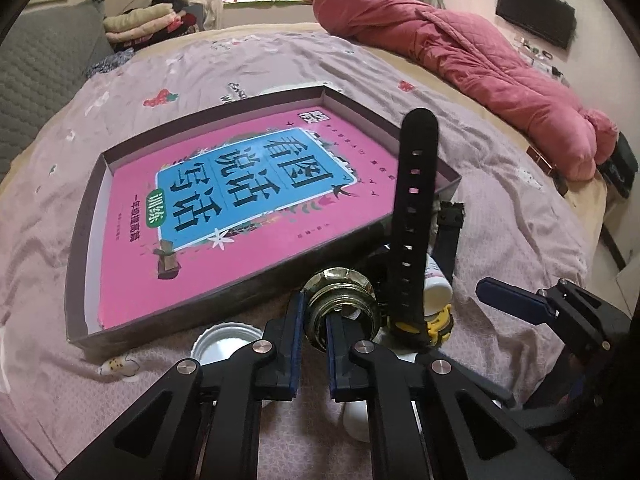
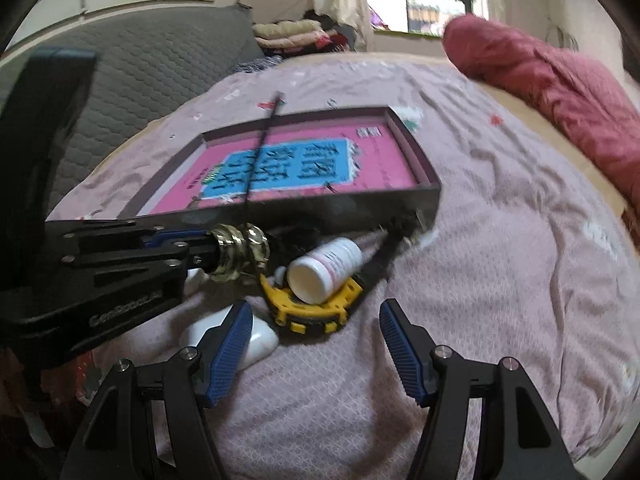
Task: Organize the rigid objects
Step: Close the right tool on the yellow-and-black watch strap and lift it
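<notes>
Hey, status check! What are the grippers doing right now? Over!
Left hand-held gripper shut on glass jar rim. Right hand-held gripper open, empty. Watch and pill bottle crowd the jar, beside box.

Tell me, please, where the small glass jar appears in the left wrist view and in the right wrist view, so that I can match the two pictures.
Left wrist view: the glass jar sits low at centre, its rim gripped by the left gripper.
Right wrist view: the glass jar is left of centre, at the tip of the left gripper.
Shared landmark: the pink book in the tray behind it.
</notes>
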Demonstrator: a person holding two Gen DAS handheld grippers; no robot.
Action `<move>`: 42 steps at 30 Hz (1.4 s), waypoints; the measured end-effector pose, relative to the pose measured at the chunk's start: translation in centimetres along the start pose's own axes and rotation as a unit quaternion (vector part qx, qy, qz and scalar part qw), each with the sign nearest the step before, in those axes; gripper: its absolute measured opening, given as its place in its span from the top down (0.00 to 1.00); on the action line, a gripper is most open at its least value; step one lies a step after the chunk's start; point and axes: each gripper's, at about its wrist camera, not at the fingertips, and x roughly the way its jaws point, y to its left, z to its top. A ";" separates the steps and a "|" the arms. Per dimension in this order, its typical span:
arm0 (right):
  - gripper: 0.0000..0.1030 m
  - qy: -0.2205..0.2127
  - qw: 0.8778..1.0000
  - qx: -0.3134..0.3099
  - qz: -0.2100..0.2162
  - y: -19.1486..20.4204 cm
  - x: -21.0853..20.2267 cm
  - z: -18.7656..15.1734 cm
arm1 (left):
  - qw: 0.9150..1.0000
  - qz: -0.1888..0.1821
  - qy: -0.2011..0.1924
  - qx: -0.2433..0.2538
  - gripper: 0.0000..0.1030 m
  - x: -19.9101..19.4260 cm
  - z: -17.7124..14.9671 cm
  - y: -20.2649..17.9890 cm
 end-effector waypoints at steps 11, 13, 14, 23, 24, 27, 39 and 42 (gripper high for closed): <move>0.65 -0.038 0.989 -0.139 -0.035 4.5 0.8 0.8 | 1.000 -0.002 0.003 -0.011 0.91 0.1 -0.1 0.9; 0.71 -0.038 0.989 -0.141 -0.038 4.0 1.1 1.2 | 1.000 -0.001 0.004 -0.009 0.91 0.2 -0.1 0.9; 0.73 -0.040 0.989 -0.141 -0.036 3.9 1.2 1.4 | 1.000 -0.001 0.004 -0.009 0.91 0.2 -0.1 0.9; 0.80 -0.059 0.980 -0.184 -0.041 4.8 1.2 2.0 | 1.000 0.001 0.001 -0.010 0.91 0.2 0.0 0.9; 0.82 -0.056 0.981 -0.184 -0.036 4.9 1.3 2.1 | 1.000 -0.001 0.002 -0.012 0.91 0.2 0.0 1.0; 0.86 -0.033 0.986 -0.162 -0.005 4.4 1.8 2.3 | 1.000 -0.003 0.002 -0.014 0.91 0.3 0.0 1.1; 0.97 0.009 0.993 -0.039 0.107 0.6 1.8 3.0 | 0.999 -0.014 0.003 -0.029 0.90 0.6 0.1 1.8; 0.97 0.011 0.990 0.008 0.137 -0.8 1.3 2.9 | 0.999 -0.019 0.003 -0.036 0.90 0.6 0.1 1.9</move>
